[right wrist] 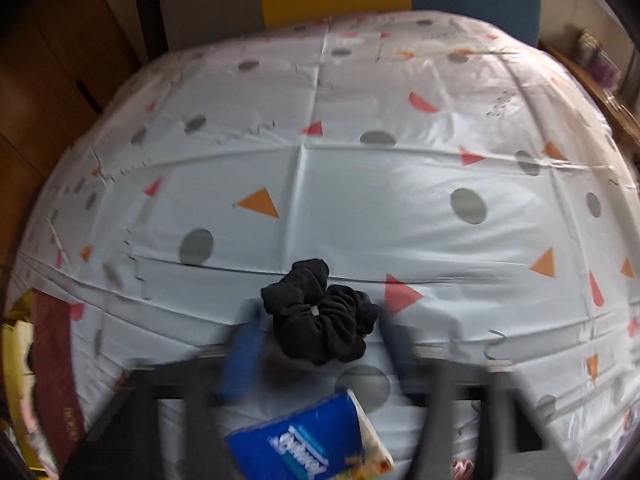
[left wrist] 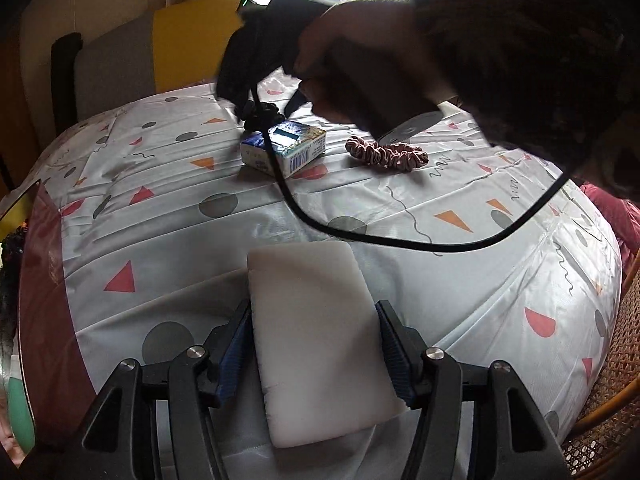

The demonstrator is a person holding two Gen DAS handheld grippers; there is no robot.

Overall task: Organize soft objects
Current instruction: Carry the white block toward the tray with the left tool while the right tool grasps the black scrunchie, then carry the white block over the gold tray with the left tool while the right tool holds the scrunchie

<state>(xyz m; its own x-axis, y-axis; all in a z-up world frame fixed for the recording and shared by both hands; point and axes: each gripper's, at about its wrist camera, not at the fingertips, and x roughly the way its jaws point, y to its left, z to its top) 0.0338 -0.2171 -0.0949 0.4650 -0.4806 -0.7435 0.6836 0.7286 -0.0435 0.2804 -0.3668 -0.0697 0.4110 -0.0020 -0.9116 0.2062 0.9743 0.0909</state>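
Left hand-held gripper (left wrist: 316,354) clamped on a white sponge (left wrist: 320,344), blue pads pressed to both long sides, just above the patterned cloth (left wrist: 168,216) covering the counter. Right hand-held gripper (right wrist: 320,332) spread wide around a black scrunchie (right wrist: 320,314), fingers blurred, not touching it. Blue tissue pack (left wrist: 282,146) just behind that scrunchie. Pink scrunchie (left wrist: 386,152) lying on the cloth beside the pack. Black cable (left wrist: 400,240) draped across.

Black scrunchie (right wrist: 320,316) between (blurred) fingers (right wrist: 242,354), seemingly loose.
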